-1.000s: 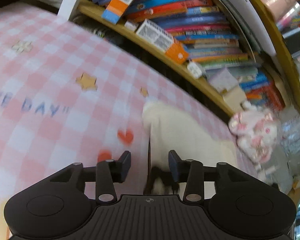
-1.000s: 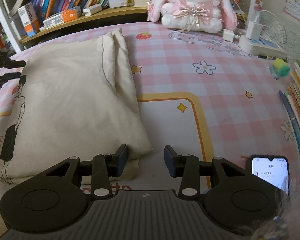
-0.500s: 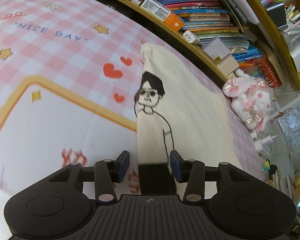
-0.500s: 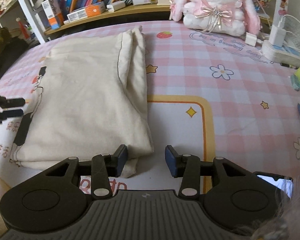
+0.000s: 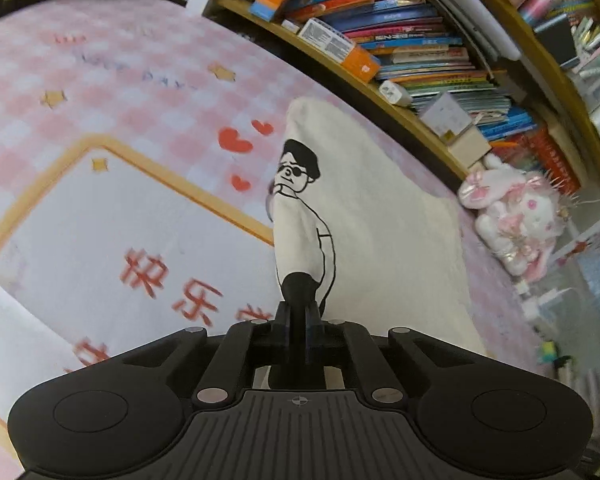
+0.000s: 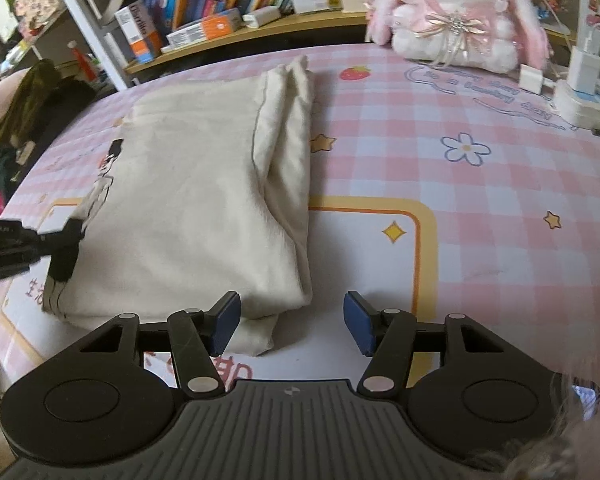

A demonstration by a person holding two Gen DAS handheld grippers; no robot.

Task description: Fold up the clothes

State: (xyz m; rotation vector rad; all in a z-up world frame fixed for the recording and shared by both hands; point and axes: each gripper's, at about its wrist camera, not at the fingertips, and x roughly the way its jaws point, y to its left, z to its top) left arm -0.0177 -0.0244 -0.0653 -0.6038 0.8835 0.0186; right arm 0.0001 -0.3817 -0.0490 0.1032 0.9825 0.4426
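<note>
A cream garment (image 6: 188, 200) with a black cartoon figure printed along its left edge lies partly folded on the pink checked table mat (image 6: 440, 184). My left gripper (image 5: 299, 316) is shut on that printed edge of the garment (image 5: 380, 232) and lifts it slightly; it also shows in the right wrist view (image 6: 66, 236). My right gripper (image 6: 290, 322) is open, low over the mat at the garment's near right corner, its left pad beside the cloth.
A pink plush rabbit (image 6: 452, 12) sits at the mat's far edge, with chargers and a power strip (image 6: 580, 92) to its right. A wooden bookshelf (image 5: 400, 52) full of books runs along the far side. Dark clothes (image 6: 28, 100) lie off the left edge.
My left gripper has closed on the garment's printed edge; it was open half a second ago. My right gripper has stayed open and moved slightly forward toward the near corner.
</note>
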